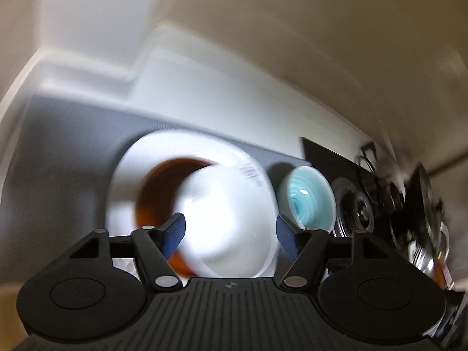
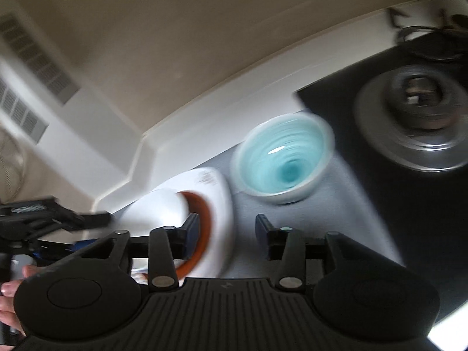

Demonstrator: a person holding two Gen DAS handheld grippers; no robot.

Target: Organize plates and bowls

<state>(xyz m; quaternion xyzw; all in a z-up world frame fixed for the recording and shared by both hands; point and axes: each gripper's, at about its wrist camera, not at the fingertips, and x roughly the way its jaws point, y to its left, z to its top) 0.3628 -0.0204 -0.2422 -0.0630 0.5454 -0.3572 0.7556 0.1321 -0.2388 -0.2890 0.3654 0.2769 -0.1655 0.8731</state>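
Note:
A white bowl (image 1: 225,228) sits in a brown-rimmed dish (image 1: 155,193) on a large white plate (image 1: 122,181). My left gripper (image 1: 231,234) is open, its blue pads on either side of the white bowl, not touching. A small turquoise bowl (image 1: 307,199) stands to the right on the grey mat (image 1: 67,146). In the right wrist view the turquoise bowl (image 2: 282,161) is ahead of my open, empty right gripper (image 2: 226,234). The white bowl (image 2: 163,213), brown dish (image 2: 201,222) and white plate (image 2: 218,201) lie at its left finger. Both views are blurred.
A black stovetop (image 2: 380,193) with a metal burner (image 2: 415,122) lies to the right of the mat. A white counter back edge (image 2: 204,122) and beige wall run behind. The left gripper (image 2: 38,219) and a hand (image 2: 11,289) show at left.

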